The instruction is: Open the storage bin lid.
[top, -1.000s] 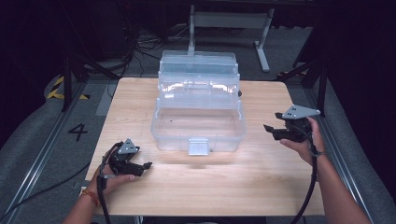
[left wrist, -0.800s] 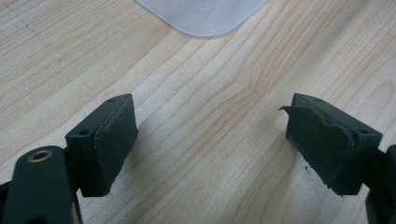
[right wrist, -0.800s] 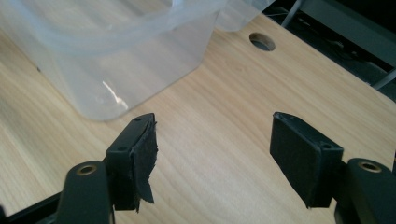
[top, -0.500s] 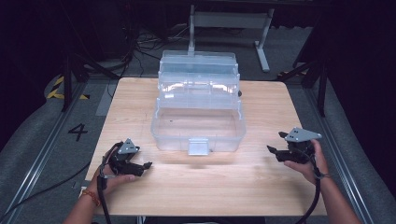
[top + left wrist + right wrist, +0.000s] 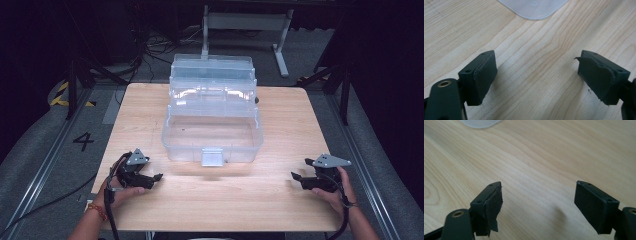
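Clear plastic, the box (image 5: pixel 212 117) sits open in the middle of the table (image 5: pixel 280 200), lid tilted back, latch facing us. We hold the left gripper (image 5: pixel 156 176) near the front left corner, jaws wide apart over bare wood, gripping nothing. Our right gripper (image 5: pixel 295 176) rests near the front right edge, equally wide and empty, well apart from the box.

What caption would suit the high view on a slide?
Two hand-held grippers, left and right, rest open on a wooden table before a clear plastic box.
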`<control>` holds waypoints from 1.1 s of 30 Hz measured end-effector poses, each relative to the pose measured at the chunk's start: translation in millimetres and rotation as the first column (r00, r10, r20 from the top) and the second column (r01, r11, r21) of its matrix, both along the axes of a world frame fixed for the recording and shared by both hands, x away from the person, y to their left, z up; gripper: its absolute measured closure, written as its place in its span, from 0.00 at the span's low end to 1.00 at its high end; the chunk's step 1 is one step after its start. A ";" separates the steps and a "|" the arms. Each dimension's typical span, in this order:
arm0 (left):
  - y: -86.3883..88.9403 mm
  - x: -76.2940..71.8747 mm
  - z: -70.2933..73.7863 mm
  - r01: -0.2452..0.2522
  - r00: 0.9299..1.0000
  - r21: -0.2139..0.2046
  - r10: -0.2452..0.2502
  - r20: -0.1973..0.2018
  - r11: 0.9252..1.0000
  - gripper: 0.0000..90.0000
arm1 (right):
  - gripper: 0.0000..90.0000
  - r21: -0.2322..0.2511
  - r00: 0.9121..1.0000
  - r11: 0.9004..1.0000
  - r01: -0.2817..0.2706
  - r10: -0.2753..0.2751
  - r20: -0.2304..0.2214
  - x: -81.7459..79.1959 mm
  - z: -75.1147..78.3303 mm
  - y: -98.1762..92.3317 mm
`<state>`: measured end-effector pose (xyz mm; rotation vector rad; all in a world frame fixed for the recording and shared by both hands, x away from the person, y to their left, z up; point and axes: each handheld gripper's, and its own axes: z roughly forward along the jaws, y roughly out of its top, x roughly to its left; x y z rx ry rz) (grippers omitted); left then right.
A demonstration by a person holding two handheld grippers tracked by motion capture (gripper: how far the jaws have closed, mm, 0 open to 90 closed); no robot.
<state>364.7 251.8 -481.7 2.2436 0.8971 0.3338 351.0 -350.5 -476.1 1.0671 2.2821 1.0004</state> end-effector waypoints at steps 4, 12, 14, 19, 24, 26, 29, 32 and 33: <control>0.2 0.5 0.2 0.004 1.000 0.004 -0.004 -0.001 1.000 0.18 | 0.21 0.029 0.999 0.999 0.029 -0.028 -0.044 -1.4 -9.9 -5.2; -0.8 1.3 0.0 0.004 1.000 0.000 -0.004 -0.005 1.000 0.17 | 0.21 0.047 0.997 0.998 0.032 -0.029 -0.069 1.0 -10.6 -6.8; -0.8 1.5 0.0 0.004 1.000 0.000 -0.004 -0.003 1.000 0.17 | 0.21 0.045 0.997 0.998 0.032 -0.028 -0.069 1.2 -10.6 -7.0; -0.8 1.5 -0.1 0.004 1.000 -0.001 -0.004 -0.003 1.000 0.17 | 0.21 0.047 0.997 0.998 0.033 -0.030 -0.071 1.2 -10.6 -6.9; -0.9 2.0 0.1 0.007 1.000 0.004 -0.007 -0.002 1.000 0.16 | 0.20 0.046 0.997 0.998 0.034 -0.031 -0.072 1.3 -10.6 -7.0; -0.8 2.0 0.2 0.008 1.000 0.004 -0.008 -0.002 1.000 0.16 | 0.20 0.046 0.997 0.998 0.035 -0.031 -0.072 1.3 -10.6 -7.0; -0.8 2.0 0.2 0.007 1.000 0.004 -0.007 -0.001 1.000 0.16 | 0.17 0.042 0.996 0.998 0.050 -0.046 -0.074 2.2 -10.8 -7.2; -0.8 2.0 0.2 0.007 1.000 0.004 -0.007 -0.002 1.000 0.16 | 0.16 0.041 0.996 0.998 0.052 -0.049 -0.074 2.3 -10.9 -7.1; -0.8 2.0 0.2 0.008 1.000 0.004 -0.008 -0.002 1.000 0.16 | 0.16 0.041 0.996 0.998 0.053 -0.050 -0.074 2.3 -10.9 -7.1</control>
